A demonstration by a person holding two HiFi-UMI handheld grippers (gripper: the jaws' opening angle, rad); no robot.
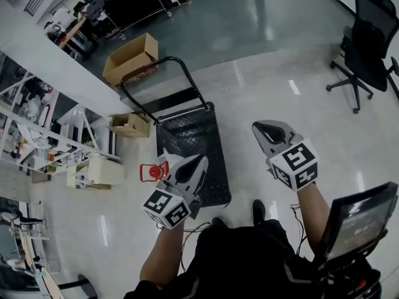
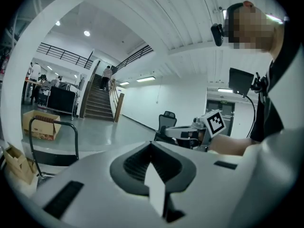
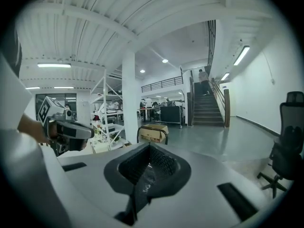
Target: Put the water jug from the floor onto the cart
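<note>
The black flat cart [image 1: 187,143] stands on the pale floor ahead of me, its looped push handle [image 1: 163,67] at the far end and its deck bare. A small red-framed thing with a clear middle [image 1: 153,172] sits by the cart's near left edge; I cannot tell whether it is the water jug. My left gripper [image 1: 202,159] hovers over the cart's near left corner, shut and holding nothing [image 2: 151,146]. My right gripper [image 1: 257,127] is held up to the right of the cart, also shut and holding nothing [image 3: 149,148]. The two grippers face each other.
An open cardboard box [image 1: 131,58] lies beyond the cart handle and a smaller box [image 1: 131,124] to its left. White shelving [image 1: 37,142] lines the left side. An office chair [image 1: 368,48] stands at far right. A screen [image 1: 361,220] sits near my right arm.
</note>
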